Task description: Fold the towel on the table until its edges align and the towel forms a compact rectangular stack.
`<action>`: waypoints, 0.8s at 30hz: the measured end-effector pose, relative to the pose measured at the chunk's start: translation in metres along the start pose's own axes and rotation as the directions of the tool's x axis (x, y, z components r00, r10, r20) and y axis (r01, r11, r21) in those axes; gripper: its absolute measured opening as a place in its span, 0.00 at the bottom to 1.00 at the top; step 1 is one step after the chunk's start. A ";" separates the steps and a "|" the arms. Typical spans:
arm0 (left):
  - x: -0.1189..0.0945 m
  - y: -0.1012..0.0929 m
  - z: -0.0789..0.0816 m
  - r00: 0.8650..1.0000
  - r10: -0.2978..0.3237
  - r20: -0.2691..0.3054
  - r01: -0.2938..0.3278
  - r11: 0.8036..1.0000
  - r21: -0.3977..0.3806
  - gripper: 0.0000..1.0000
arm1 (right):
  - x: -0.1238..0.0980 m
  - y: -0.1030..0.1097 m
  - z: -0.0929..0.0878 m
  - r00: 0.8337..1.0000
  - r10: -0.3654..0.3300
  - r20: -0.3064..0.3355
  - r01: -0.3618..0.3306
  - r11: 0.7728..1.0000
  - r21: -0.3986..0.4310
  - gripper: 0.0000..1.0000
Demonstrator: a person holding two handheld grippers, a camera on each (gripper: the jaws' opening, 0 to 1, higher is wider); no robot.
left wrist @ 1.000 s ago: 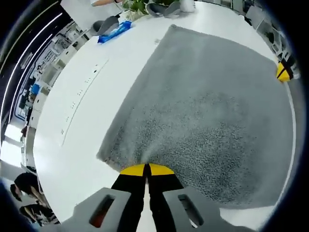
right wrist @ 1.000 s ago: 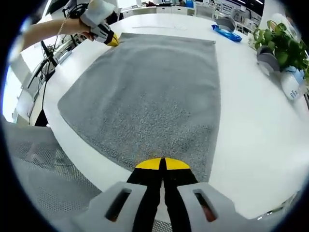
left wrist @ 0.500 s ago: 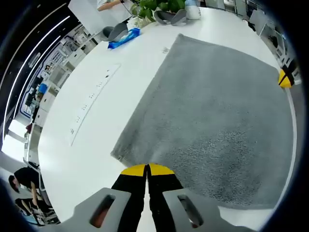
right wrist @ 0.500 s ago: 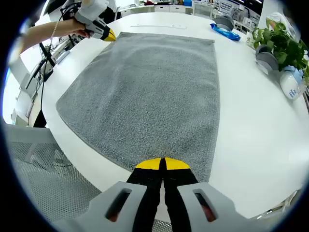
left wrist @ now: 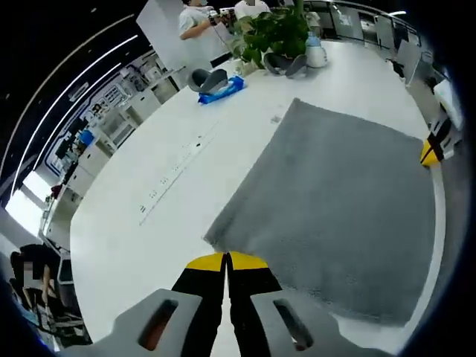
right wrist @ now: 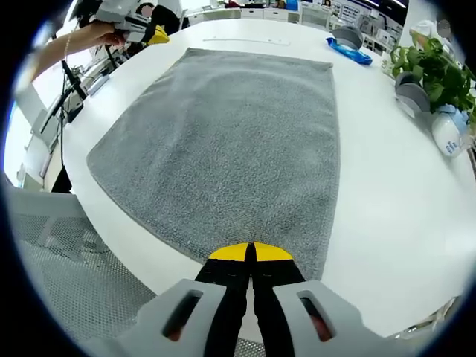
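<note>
Two grippers, left gripper (left wrist: 226, 260) and right gripper (right wrist: 249, 251), have jaws pressed together, seemingly empty; the flat towel (right wrist: 230, 141) lies just ahead. No fold started; next, grasp corners.

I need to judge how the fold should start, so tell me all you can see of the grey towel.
The towel is grey terry cloth, rectangular, spread flat in one layer on the white table, unfolded and nearly unwrinkled. The right gripper, fingers together, sits at its near edge, seemingly pinching it. The left gripper is shut at another corner; whether it holds cloth is unclear.
</note>
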State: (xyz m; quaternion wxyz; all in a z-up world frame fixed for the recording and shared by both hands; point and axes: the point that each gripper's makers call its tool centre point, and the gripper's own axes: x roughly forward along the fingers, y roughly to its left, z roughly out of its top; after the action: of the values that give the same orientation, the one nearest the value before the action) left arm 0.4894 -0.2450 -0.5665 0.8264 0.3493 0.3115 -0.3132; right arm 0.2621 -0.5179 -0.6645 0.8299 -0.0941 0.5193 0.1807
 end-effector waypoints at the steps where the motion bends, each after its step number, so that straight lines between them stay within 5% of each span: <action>1: -0.004 -0.004 0.000 1.000 0.004 0.004 -0.004 1.000 0.000 0.01 | 0.000 0.000 0.000 1.000 0.004 0.001 -0.004 1.000 -0.006 0.00; 9: -0.038 -0.070 0.006 0.991 -0.086 0.101 0.094 0.992 -0.082 0.01 | -0.001 -0.001 0.000 0.998 0.059 -0.006 -0.060 0.998 -0.021 0.00; 13: -0.050 -0.114 0.003 0.978 -0.168 0.120 0.173 0.984 -0.035 0.01 | 0.000 0.000 0.000 0.996 0.086 -0.004 -0.086 0.995 -0.044 0.00; 17: -0.055 -0.155 -0.006 0.959 -0.239 0.149 0.255 0.963 -0.093 0.01 | 0.000 0.000 0.000 0.994 0.105 -0.006 -0.105 0.993 -0.046 0.00; 20: -0.054 -0.186 -0.024 0.943 -0.316 0.103 0.325 0.941 -0.091 0.01 | -0.001 0.002 -0.001 0.993 0.114 0.008 -0.113 0.991 -0.067 0.00; 24: -0.054 -0.202 -0.036 0.937 -0.336 0.093 0.343 0.936 -0.075 0.01 | -0.001 0.003 0.000 0.993 0.118 0.016 -0.116 0.988 -0.105 0.00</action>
State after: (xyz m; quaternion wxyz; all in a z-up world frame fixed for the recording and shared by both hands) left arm 0.2977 -0.3144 -0.6241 0.7865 0.2401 0.3483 -0.4500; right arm 0.2601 -0.5157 -0.6635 0.8176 -0.1046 0.5046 0.2570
